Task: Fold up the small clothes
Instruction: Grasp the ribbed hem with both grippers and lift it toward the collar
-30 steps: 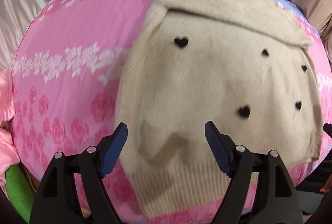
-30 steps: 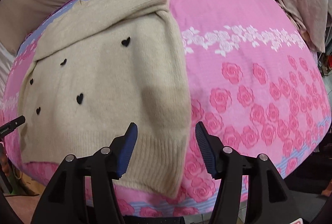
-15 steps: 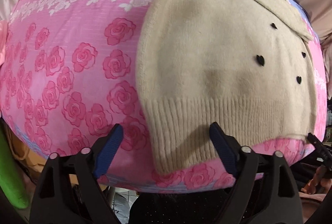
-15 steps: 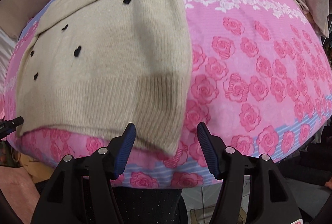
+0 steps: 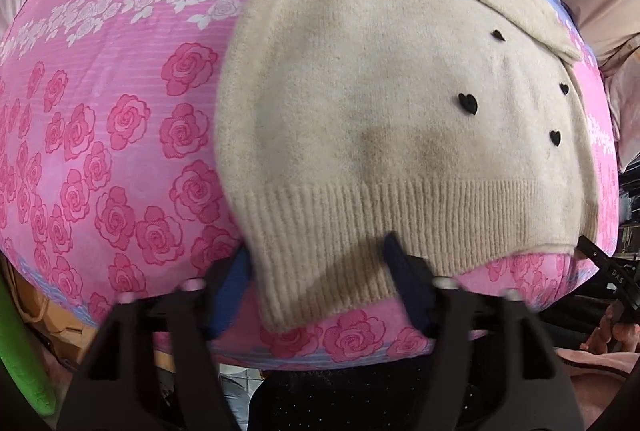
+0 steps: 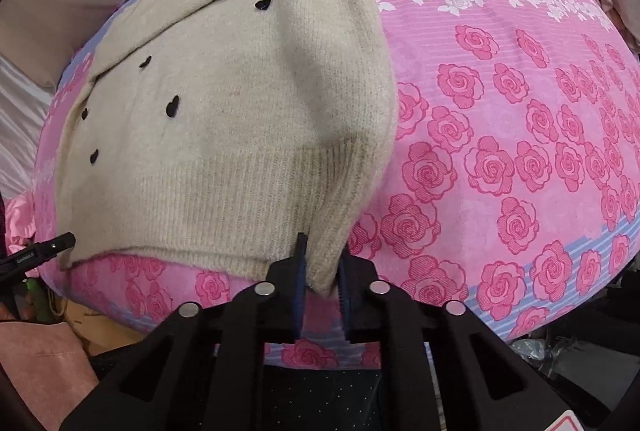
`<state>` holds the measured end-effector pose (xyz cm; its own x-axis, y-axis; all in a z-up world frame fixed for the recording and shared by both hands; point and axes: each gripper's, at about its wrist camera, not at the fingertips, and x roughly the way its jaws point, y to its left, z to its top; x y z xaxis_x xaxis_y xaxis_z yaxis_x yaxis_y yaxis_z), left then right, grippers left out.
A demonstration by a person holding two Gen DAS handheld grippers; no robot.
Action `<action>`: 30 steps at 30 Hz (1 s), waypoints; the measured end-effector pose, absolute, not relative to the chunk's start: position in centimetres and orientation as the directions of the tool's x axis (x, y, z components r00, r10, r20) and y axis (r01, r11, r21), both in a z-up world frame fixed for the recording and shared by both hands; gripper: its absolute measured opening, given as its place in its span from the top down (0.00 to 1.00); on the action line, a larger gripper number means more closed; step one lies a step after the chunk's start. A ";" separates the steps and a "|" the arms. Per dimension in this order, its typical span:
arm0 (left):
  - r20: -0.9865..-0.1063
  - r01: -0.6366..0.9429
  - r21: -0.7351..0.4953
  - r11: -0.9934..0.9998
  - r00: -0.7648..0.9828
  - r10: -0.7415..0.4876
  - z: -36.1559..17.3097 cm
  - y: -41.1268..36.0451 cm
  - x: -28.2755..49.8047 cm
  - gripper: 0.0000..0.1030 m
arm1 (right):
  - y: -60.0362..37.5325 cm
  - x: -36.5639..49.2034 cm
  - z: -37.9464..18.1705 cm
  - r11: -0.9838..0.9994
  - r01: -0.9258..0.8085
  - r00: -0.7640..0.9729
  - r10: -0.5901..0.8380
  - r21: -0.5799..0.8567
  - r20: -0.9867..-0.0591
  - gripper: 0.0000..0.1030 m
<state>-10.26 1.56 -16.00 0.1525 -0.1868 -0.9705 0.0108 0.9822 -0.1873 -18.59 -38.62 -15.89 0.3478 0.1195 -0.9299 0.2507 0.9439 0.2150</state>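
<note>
**Both tools at the hem, fold about to begin**

Over on the left, the left tool point(image 5: 316, 283) has just been closing, its blue pads either side of the ribbed corner of the cream sweater point(image 5: 400, 103) but blurred, so whether they pinch yet I cannot tell. The sweater lies flat on the pink rose bedsheet point(image 5: 120, 111), hem at the near edge, sleeves crossed at the far end. On the right, the right tool point(image 6: 322, 271) has just snapped together and is clamped on the other hem corner. To do this well, I'd say, secure both corners first, then lift them together and level, keeping the hem taut
</note>
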 end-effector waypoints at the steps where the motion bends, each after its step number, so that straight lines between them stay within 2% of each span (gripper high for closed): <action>1: -0.968 0.007 -0.205 0.979 0.147 -0.204 -15.8 2.3 -10.0 0.70 | -38.8 -18.4 -15.5 0.944 0.246 0.353 0.124 0.219 -0.928 0.91; 2: -0.965 -0.005 -0.226 0.974 0.135 -0.224 -15.7 3.0 -9.9 0.82 | -38.7 -18.5 -15.3 0.947 0.237 0.358 0.123 0.217 -0.926 0.91; 4: -0.958 -0.025 -0.258 0.966 0.133 -0.253 -15.6 4.0 -9.9 0.89 | -38.9 -18.7 -14.9 0.950 0.224 0.362 0.126 0.217 -0.923 0.92; 8: -0.957 -0.003 -0.253 0.967 0.149 -0.250 -14.3 4.6 -10.2 0.91 | -39.1 -19.0 -14.1 0.949 0.223 0.376 0.129 0.224 -0.918 0.92; 15: -0.954 0.007 -0.254 0.967 0.160 -0.252 -12.5 5.2 -10.6 0.90 | -39.2 -19.0 -14.1 0.953 0.211 0.362 0.128 0.215 -0.923 0.92; 18: -0.961 -0.044 -0.250 0.967 0.137 -0.242 -13.8 5.4 -10.2 0.79 | -39.0 -18.8 -15.2 0.949 0.232 0.331 0.131 0.216 -0.934 0.90; 20: -0.962 -0.088 -0.259 0.962 0.116 -0.248 -14.7 5.6 -10.1 0.58 | -38.8 -18.7 -15.6 0.947 0.238 0.319 0.132 0.214 -0.939 0.84; 21: -0.963 -0.105 -0.255 0.961 0.117 -0.243 -14.9 6.0 -10.1 0.54 | -38.8 -18.7 -15.7 0.947 0.245 0.315 0.126 0.209 -0.941 0.82; 22: -0.963 -0.115 -0.252 0.961 0.128 -0.237 -15.0 6.3 -10.1 0.47 | -38.7 -18.7 -15.8 0.945 0.247 0.312 0.131 0.213 -0.941 0.79; 23: -0.963 -0.118 -0.248 0.962 0.139 -0.231 -15.0 6.4 -10.0 0.37 | -38.6 -18.6 -15.9 0.945 0.250 0.305 0.131 0.212 -0.943 0.67; 24: -0.963 -0.119 -0.244 0.963 0.149 -0.225 -15.1 6.5 -9.9 0.33 | -38.6 -18.5 -16.0 0.945 0.255 0.302 0.122 0.203 -0.946 0.58; 25: -0.963 -0.116 -0.242 0.963 0.151 -0.223 -15.2 6.4 -9.7 0.27 | -38.6 -18.5 -16.0 0.944 0.257 0.303 0.122 0.204 -0.945 0.53; 28: -0.965 -0.082 -0.233 0.969 0.141 -0.220 -16.0 5.4 -9.3 0.15 | -38.1 -18.1 -16.1 0.944 0.262 0.307 0.116 0.201 -0.945 0.49; 30: -0.968 -0.054 -0.213 0.976 0.146 -0.203 -16.1 4.9 -9.1 0.15 | -37.9 -17.8 -16.2 0.946 0.260 0.305 0.111 0.195 -0.946 0.48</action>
<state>-9.13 4.94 -16.06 0.1459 -0.2033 -0.9682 -0.0539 0.9756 -0.2130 -17.81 -37.92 -16.21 0.3053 0.1111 -0.9458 0.2605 0.9455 0.1952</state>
